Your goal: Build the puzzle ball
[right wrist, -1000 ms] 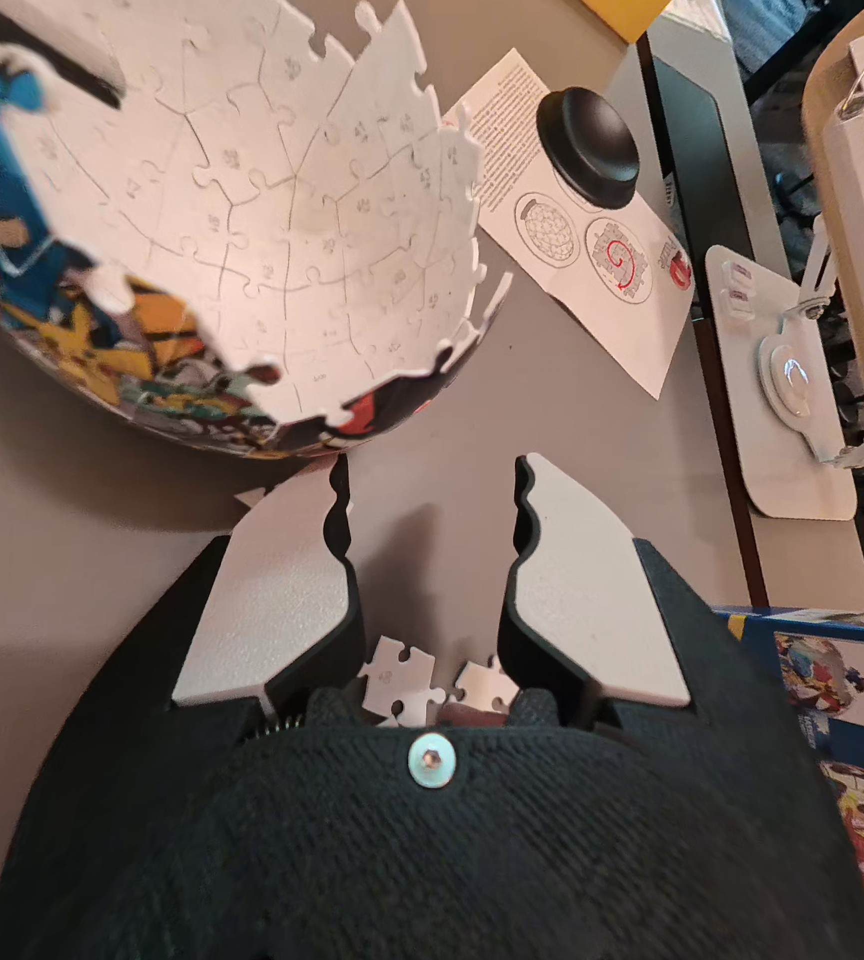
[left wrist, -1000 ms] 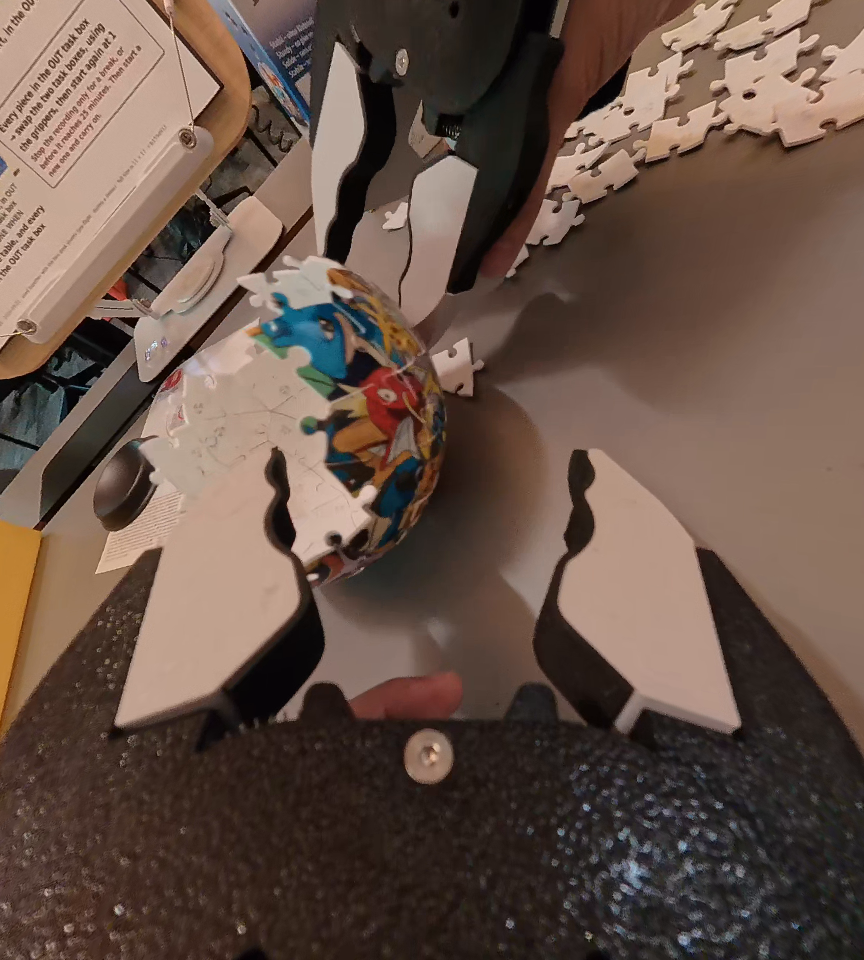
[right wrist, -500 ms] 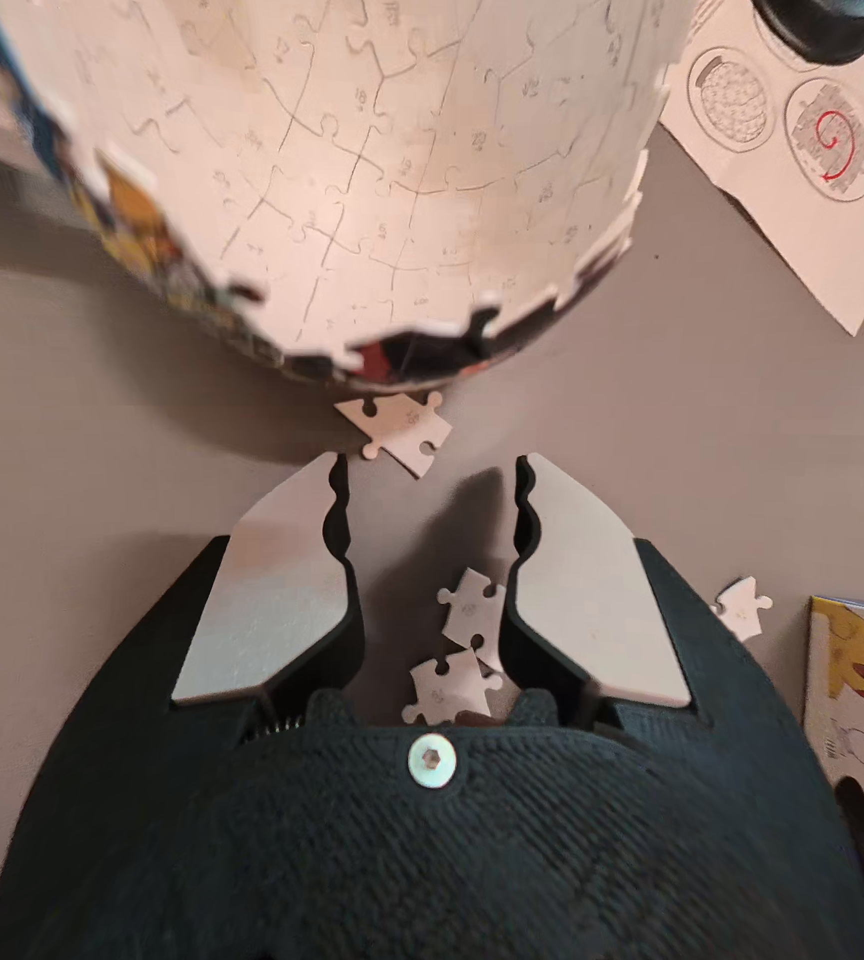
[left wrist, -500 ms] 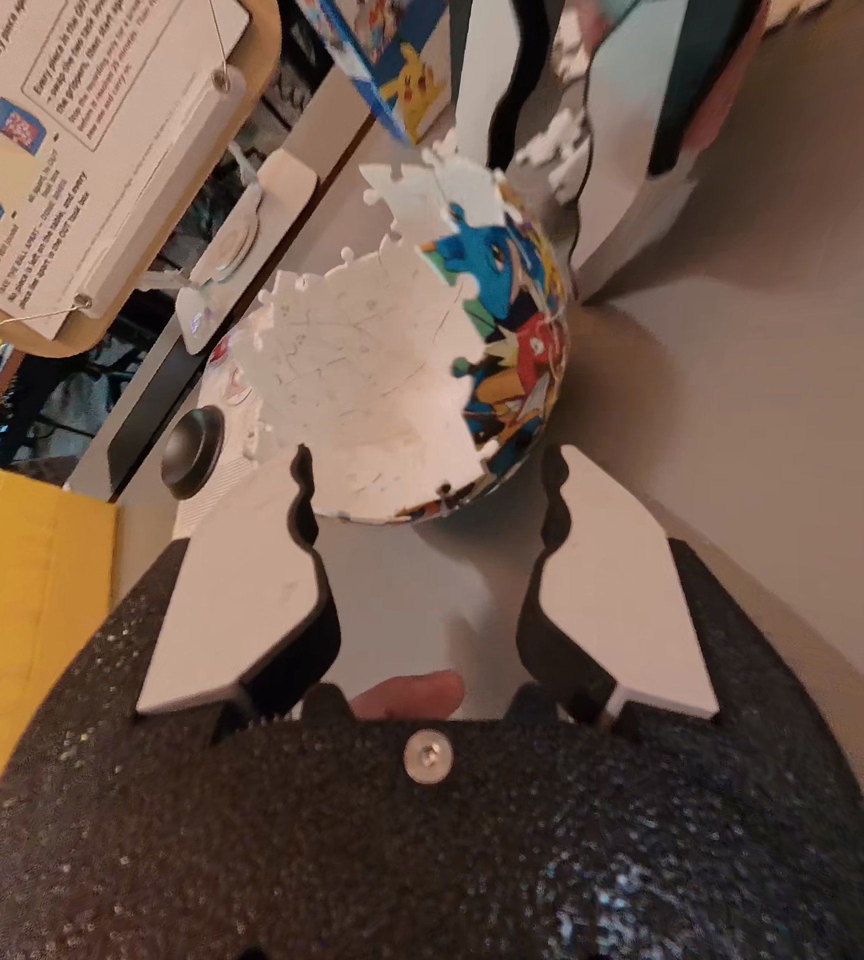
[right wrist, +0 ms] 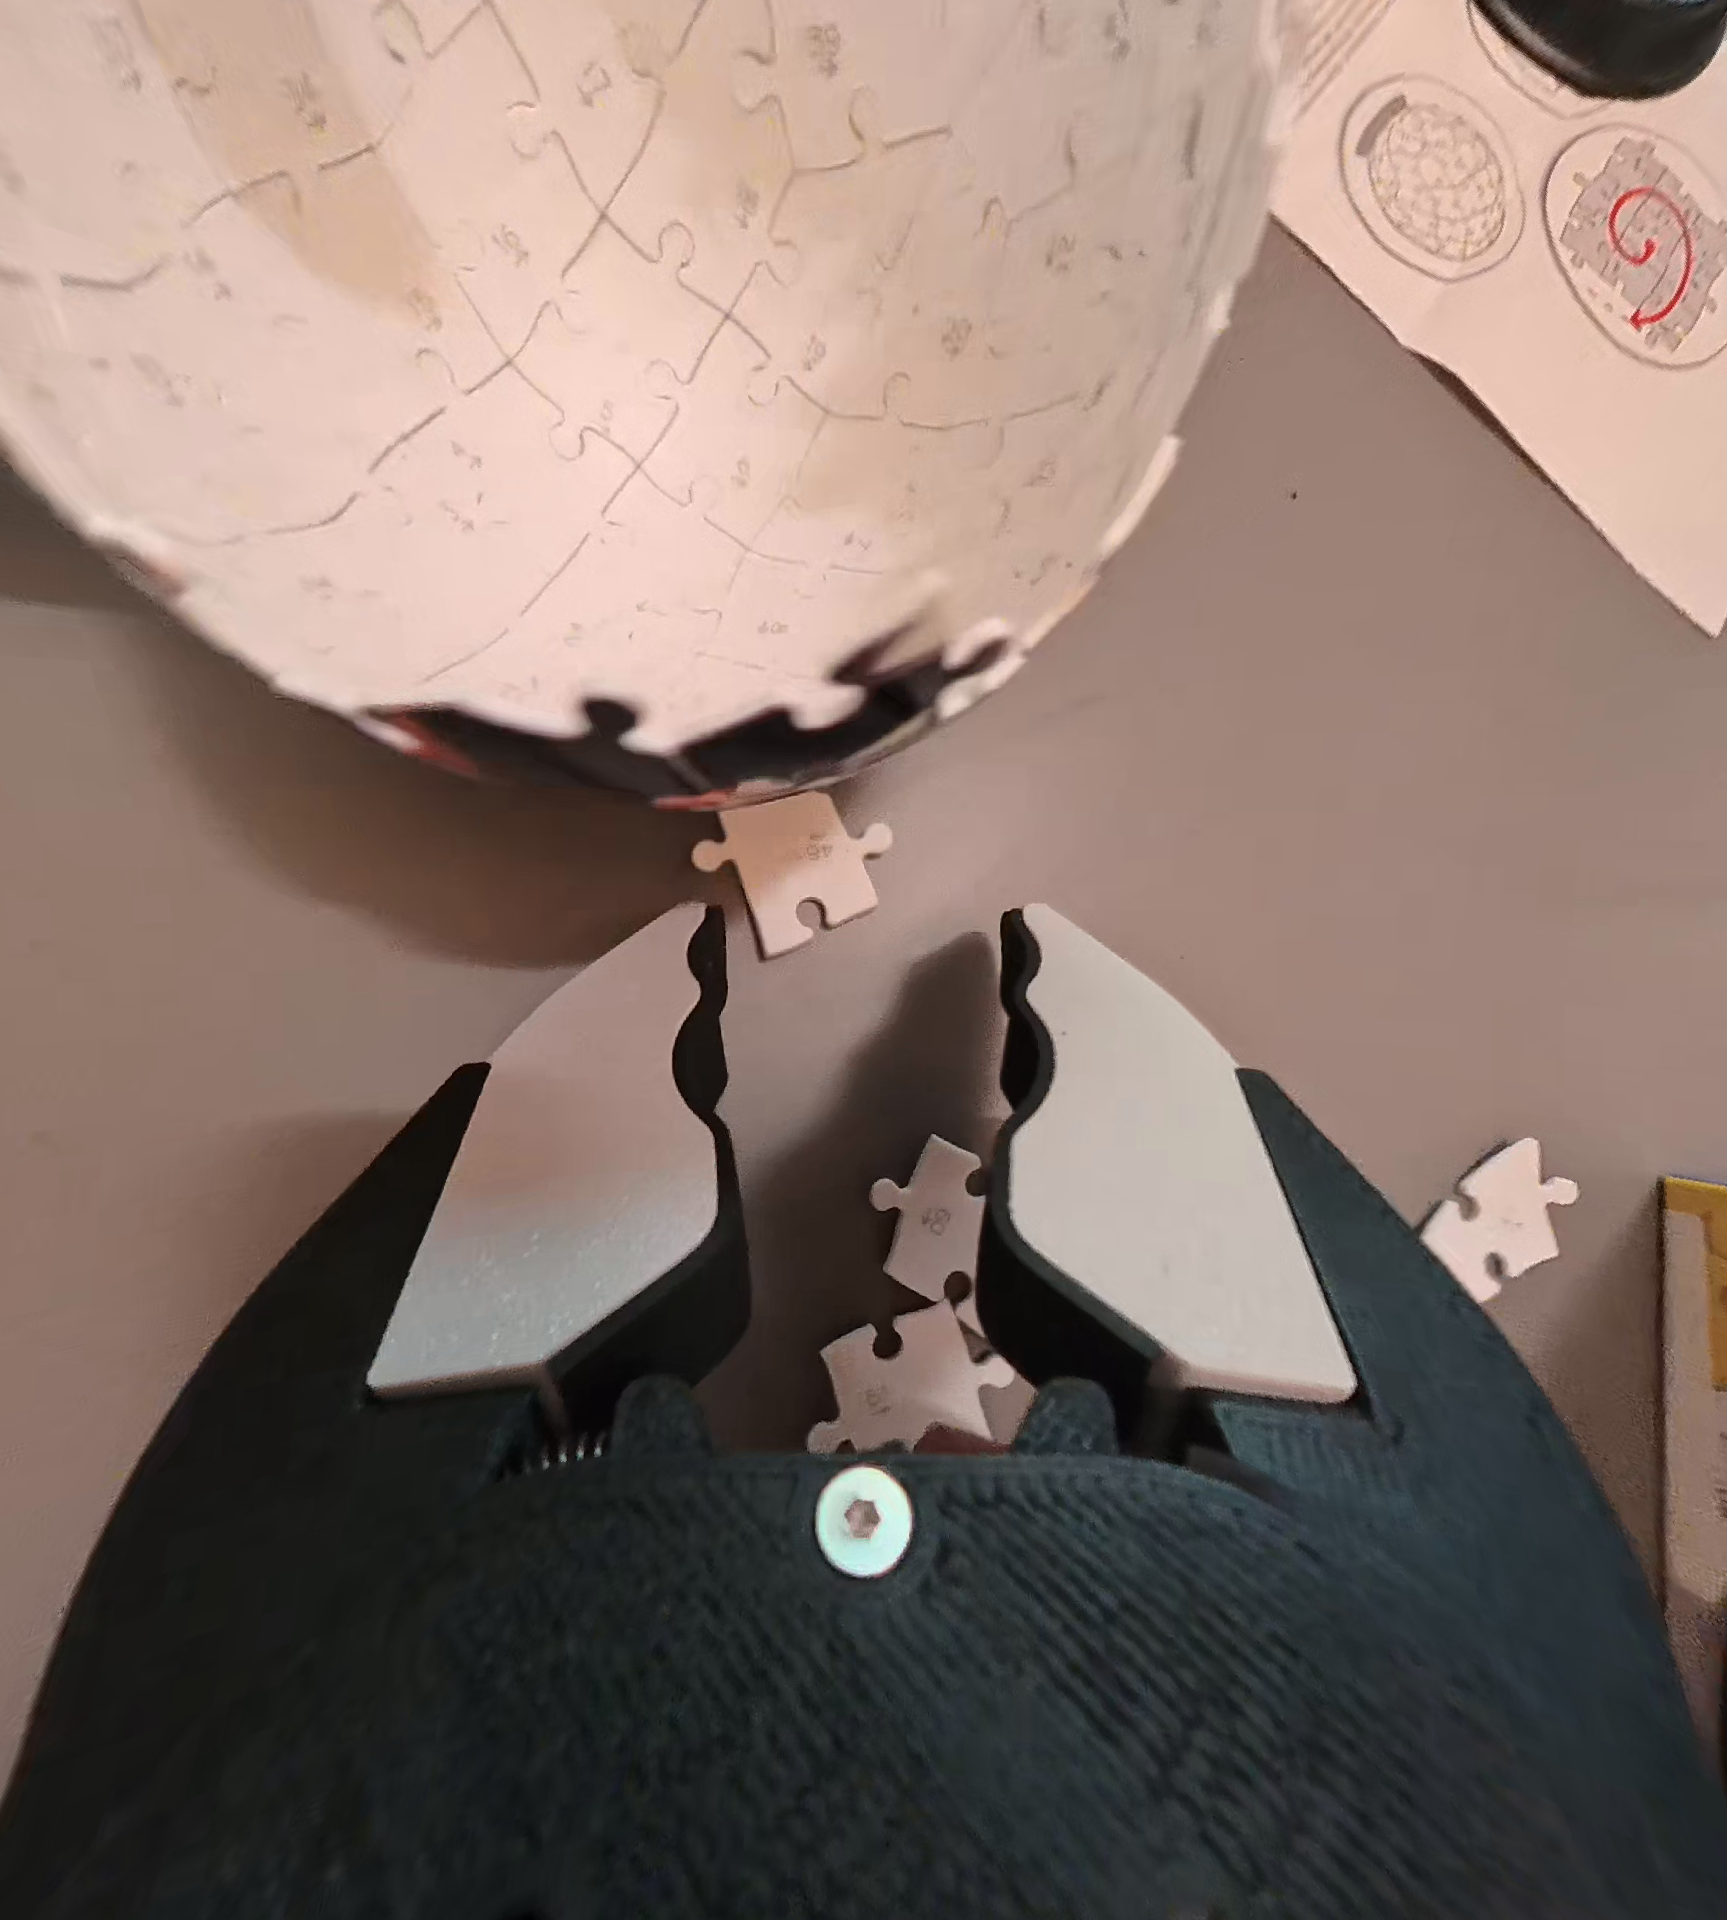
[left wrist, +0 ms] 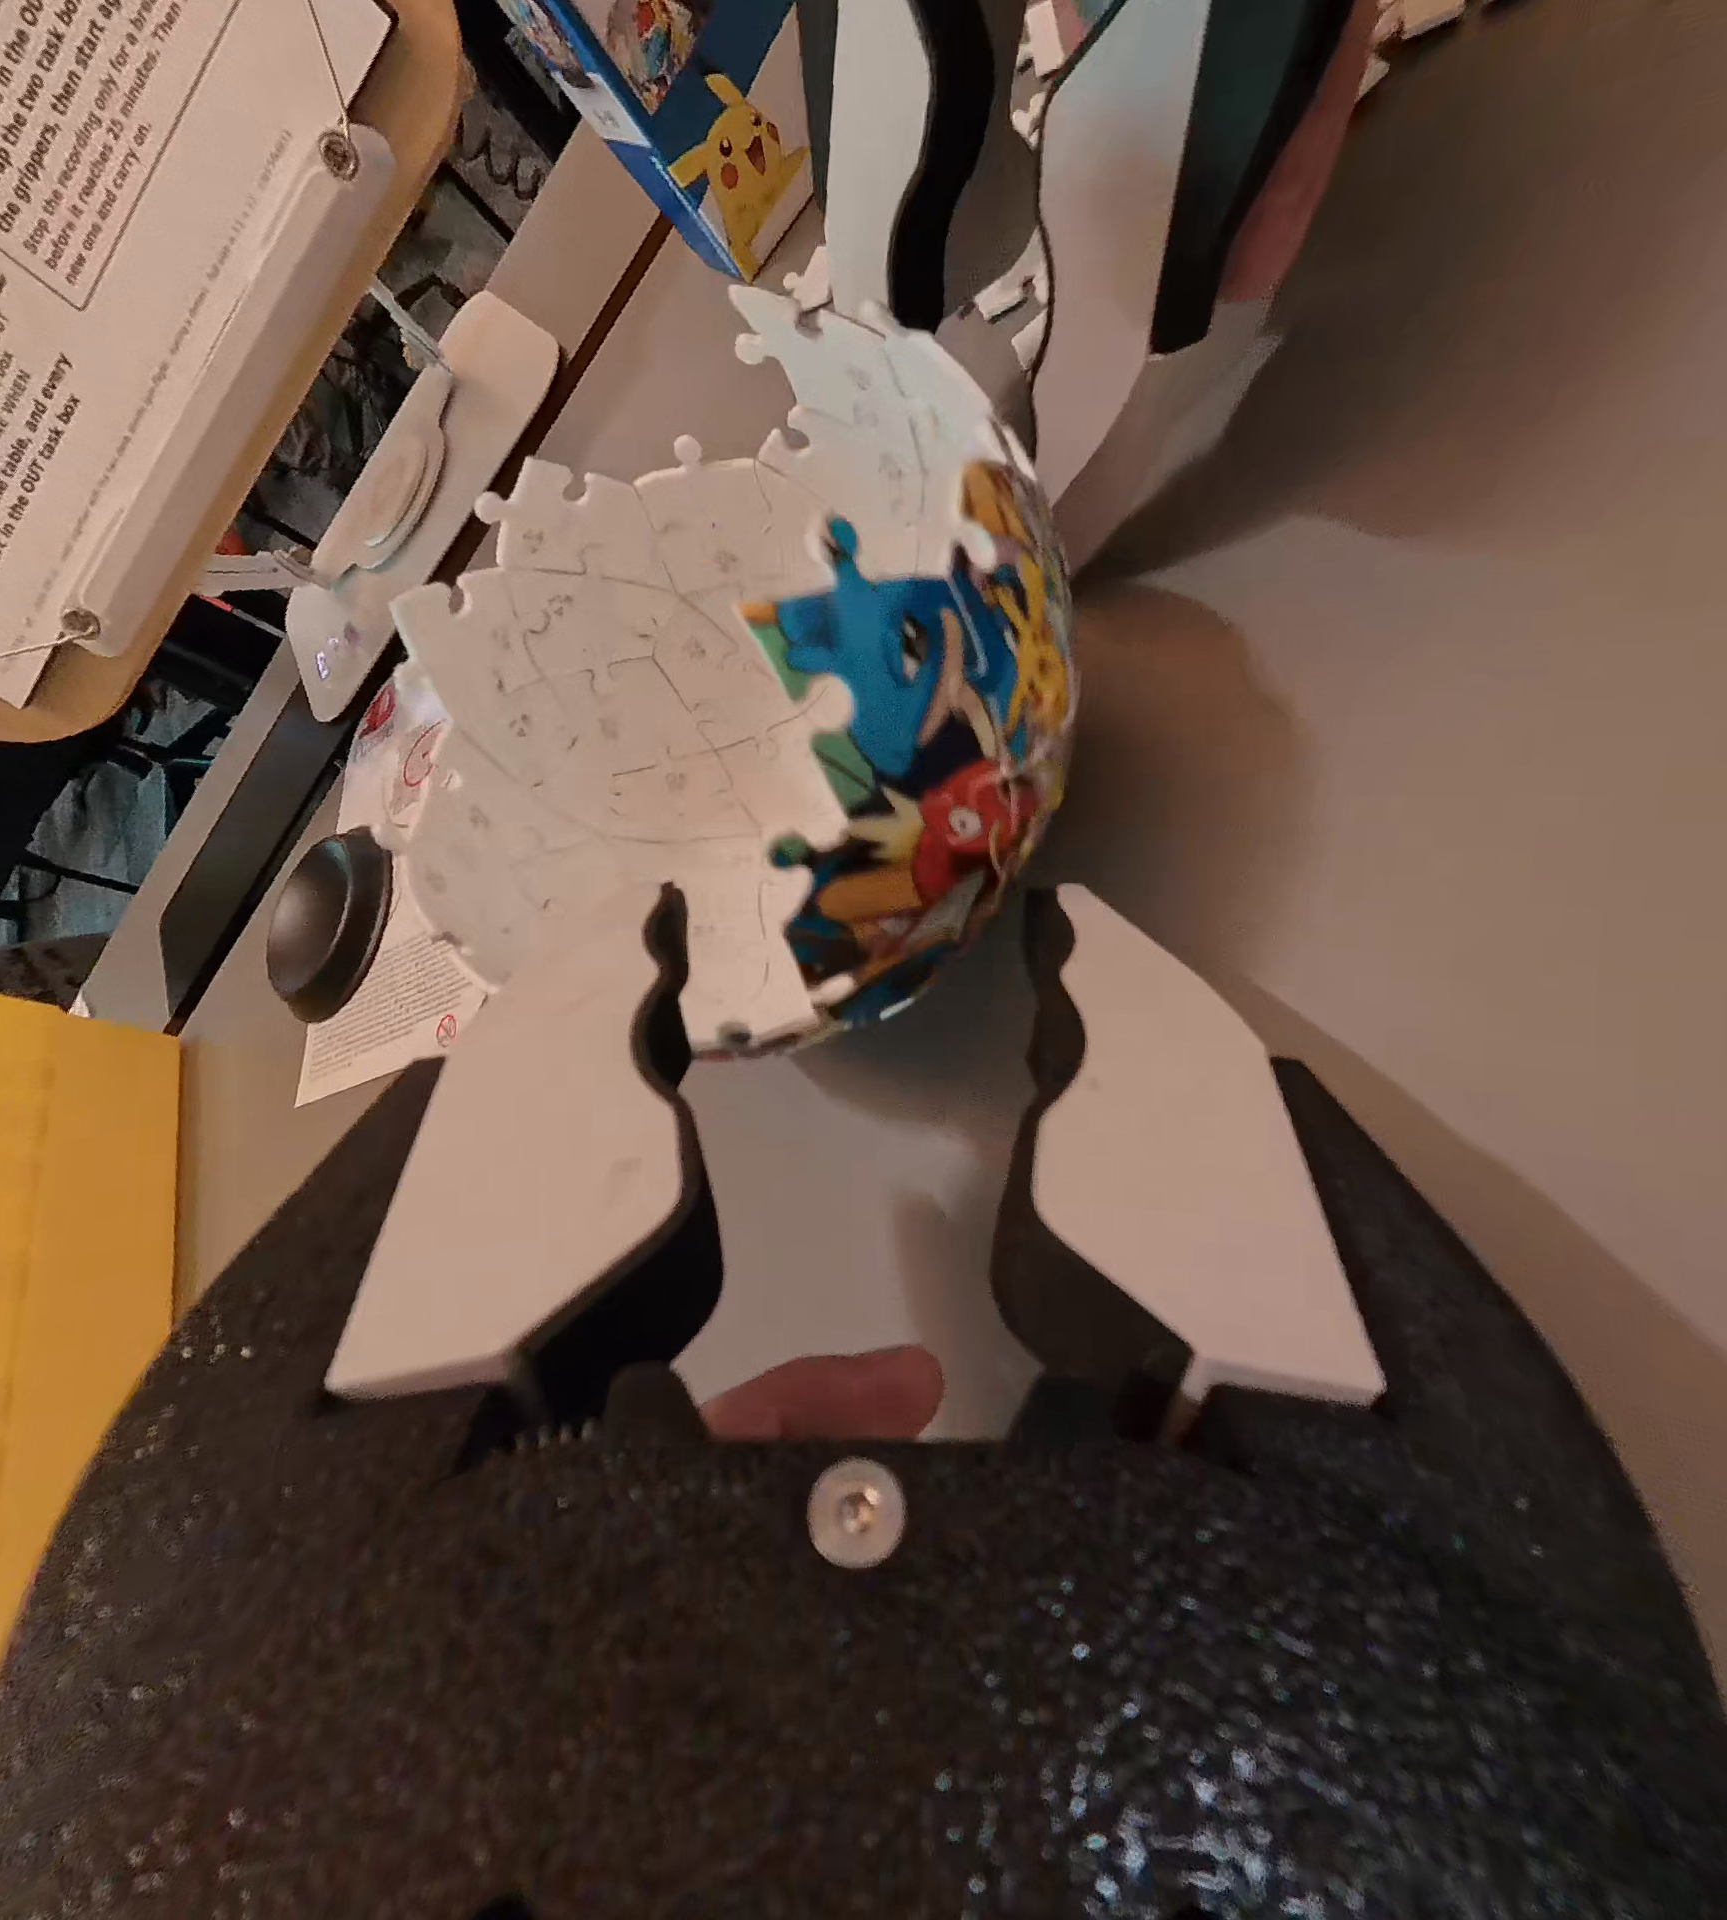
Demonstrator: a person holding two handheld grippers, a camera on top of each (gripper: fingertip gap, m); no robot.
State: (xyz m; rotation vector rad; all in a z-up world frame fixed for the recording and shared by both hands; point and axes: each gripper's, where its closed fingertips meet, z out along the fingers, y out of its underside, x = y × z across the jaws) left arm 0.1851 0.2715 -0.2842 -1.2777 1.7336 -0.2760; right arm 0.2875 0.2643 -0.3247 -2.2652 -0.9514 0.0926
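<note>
Two black, grainy plastic grippers with smooth white finger plates face each other across a half-built puzzle ball (left wrist: pixel 734 707), a curved shell of interlocked pieces, white and numbered inside, glossy cartoon print outside, sitting on the matte grey table (left wrist: pixel 1461 831). The left gripper (left wrist: pixel 854 914) is spread wide and empty, its wavy-edged fingertips just short of the shell's jagged rim. The right gripper (right wrist: pixel 864 925) also stands parted, clamping nothing. A loose white knobbed puzzle piece (right wrist: pixel 802 868) lies flat just beyond its tips, touching the ball's underside. Two more white pieces (right wrist: pixel 926 1299) lie on the table between its fingers. A folded paper instruction sheet (right wrist: pixel 1565 291) lies near the ball.
</note>
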